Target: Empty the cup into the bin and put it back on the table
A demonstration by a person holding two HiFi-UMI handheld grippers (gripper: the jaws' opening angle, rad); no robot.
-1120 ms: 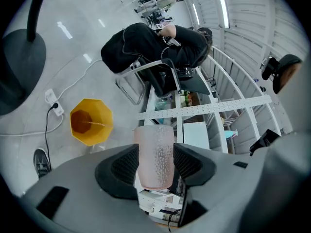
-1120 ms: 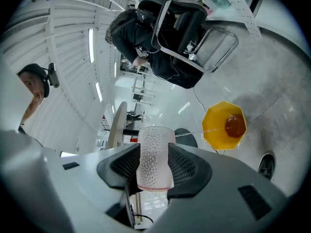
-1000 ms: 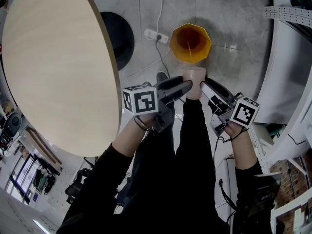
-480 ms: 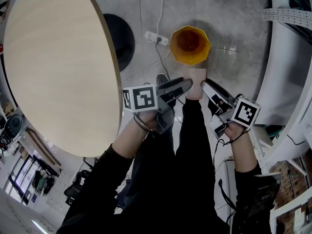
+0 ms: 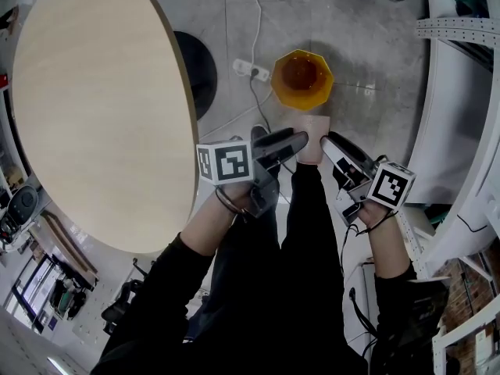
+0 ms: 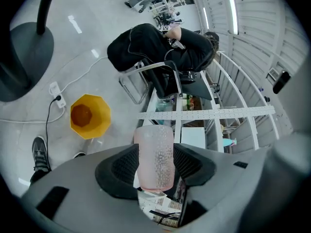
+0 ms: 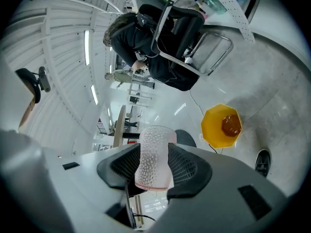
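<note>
A pale pink dimpled cup point(image 5: 313, 136) hangs over the floor in front of the person's legs, held from both sides. My left gripper point(image 5: 294, 141) is shut on its left side and my right gripper point(image 5: 329, 142) is shut on its right side. In the left gripper view the cup point(image 6: 154, 155) stands upright between the dark pads, and in the right gripper view the cup point(image 7: 153, 162) does too. The yellow bin point(image 5: 302, 77) stands on the floor just beyond the cup, with something brown at its bottom. The round wooden table point(image 5: 94, 108) lies to the left.
The table's black base point(image 5: 200, 62) and a white power strip point(image 5: 251, 70) with its cable lie on the floor left of the bin. White shelving point(image 5: 461, 92) runs along the right. A person in black sits on a chair point(image 6: 150, 79) beyond the bin point(image 6: 90, 115).
The grippers and the cup have kept their hold and barely moved. The whole view has shifted slightly, so the bin sits a little lower in the frame.
</note>
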